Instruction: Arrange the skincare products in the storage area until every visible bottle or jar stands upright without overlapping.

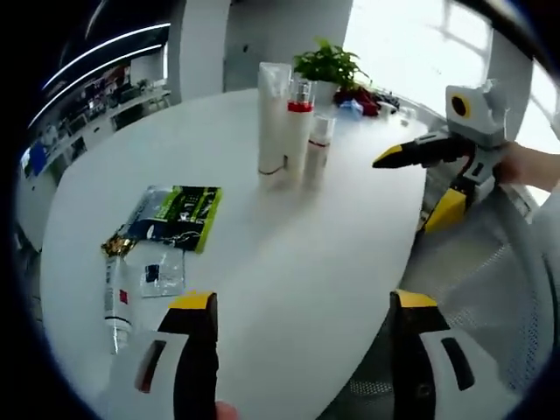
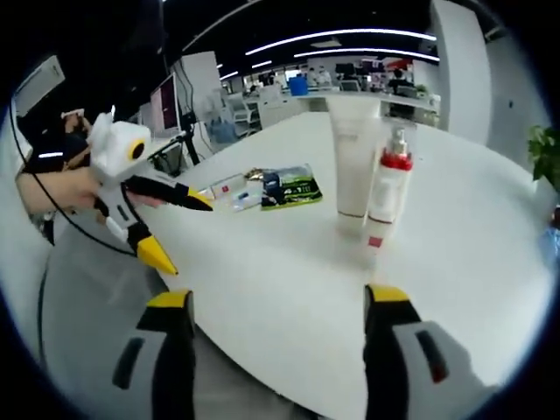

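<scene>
Skincare products sit on a round white table (image 1: 289,262), job part done. Nearest in left gripper view: left gripper (image 1: 302,306), jaws spread wide, nothing btwn them, low over the table edge. Just past its left jaw a small white tube (image 1: 115,302) w/ gold end and red label lies flat. Needs standing up, by my read. Touching/beside it a clear sachet (image 1: 162,273), then a green-black foil packet (image 1: 175,214), both flat. Whether those count as targets, can't tell.

Further out, upright group: tall white tube (image 1: 273,118), red-collared pump bottle (image 1: 299,131), small white bottle w/ red band (image 1: 318,144). Close together, seem to stand w/o overlap. In right gripper view, tall tube (image 2: 353,157) and pump bottle (image 2: 388,188) look upright too.

Right gripper (image 1: 420,188) hangs off the table's far-right edge, jaws open, empty; own view (image 2: 276,302) confirms.

Farthest: potted plant (image 1: 328,66).

Left to do: raise the lying tube near the group.
</scene>
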Tool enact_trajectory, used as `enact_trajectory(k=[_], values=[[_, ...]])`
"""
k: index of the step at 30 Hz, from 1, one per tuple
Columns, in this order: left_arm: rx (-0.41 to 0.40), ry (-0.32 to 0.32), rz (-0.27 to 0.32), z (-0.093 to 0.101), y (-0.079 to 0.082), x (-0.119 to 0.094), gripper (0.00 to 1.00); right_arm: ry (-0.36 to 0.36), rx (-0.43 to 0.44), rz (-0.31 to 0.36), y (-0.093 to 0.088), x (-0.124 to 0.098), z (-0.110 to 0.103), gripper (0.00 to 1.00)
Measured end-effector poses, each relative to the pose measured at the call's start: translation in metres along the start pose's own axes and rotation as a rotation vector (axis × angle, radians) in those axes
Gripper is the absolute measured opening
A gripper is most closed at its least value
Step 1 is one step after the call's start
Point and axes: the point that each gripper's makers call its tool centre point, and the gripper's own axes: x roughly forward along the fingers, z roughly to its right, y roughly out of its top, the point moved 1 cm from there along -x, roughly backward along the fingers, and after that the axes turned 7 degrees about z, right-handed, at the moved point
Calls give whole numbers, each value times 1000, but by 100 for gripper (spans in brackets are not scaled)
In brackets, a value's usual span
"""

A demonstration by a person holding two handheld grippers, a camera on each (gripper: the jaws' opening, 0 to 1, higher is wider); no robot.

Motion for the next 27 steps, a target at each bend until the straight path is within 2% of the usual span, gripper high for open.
enact_trajectory(k=[8,17,27], values=[[-48,51,18,-6,-10,-23,83,-15,-10,2,2,-6,-2,82],[-113,107,83,-11,-6,-50,89,-62,-9,38,10,-17,-2,83],[-157,173,77,-24,-24,-73,90,-70,6,70,16,-20,-5,86]])
